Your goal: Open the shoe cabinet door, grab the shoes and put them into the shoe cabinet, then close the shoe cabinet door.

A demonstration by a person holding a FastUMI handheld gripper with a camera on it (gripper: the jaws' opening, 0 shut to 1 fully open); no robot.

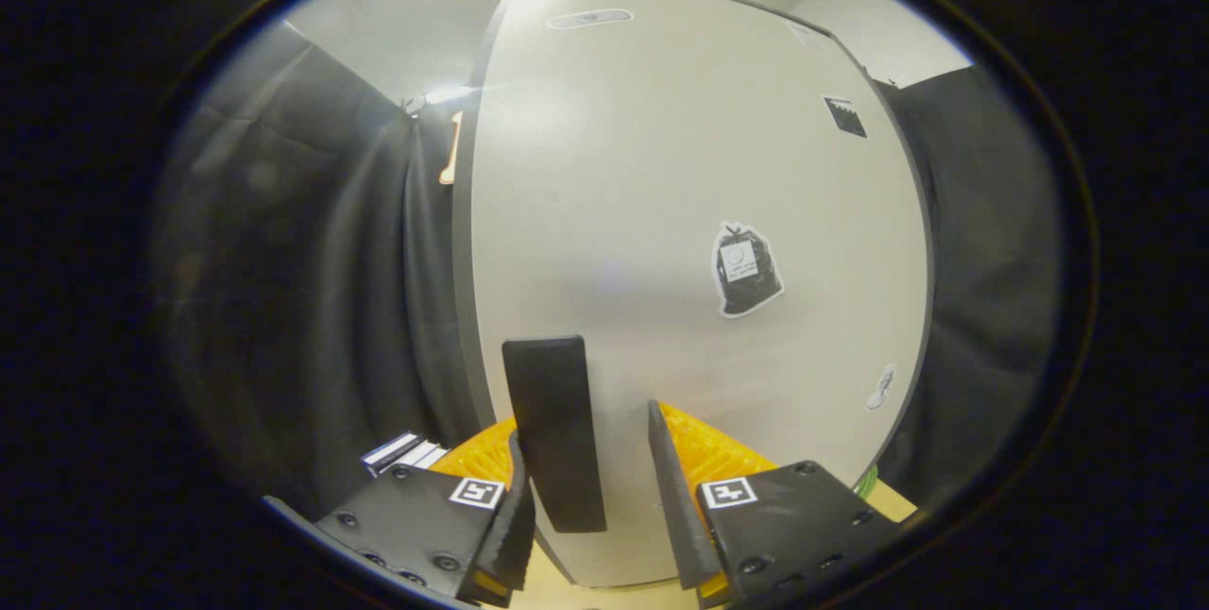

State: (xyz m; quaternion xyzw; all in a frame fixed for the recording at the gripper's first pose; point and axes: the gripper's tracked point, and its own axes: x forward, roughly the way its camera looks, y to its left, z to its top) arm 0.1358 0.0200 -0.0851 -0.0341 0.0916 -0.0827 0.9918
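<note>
The shoe cabinet door [661,194] was a smooth, pale, flat panel with a darker edge, standing just ahead of the hand-held gripper [604,497]. A flat dark rectangular handle [553,431] sat between the parted fingers, which did not press on it. Stickers [746,268] dotted the door further ahead. Black cloth [312,308] hung on both sides.

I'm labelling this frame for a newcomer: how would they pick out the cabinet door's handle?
Find the big pale cabinet door against the black curtain. Low on it, near its left edge, between the open hand-held gripper's fingers, sits the handle: a dark upright bar, raised, unlike the flat stickers.
</note>
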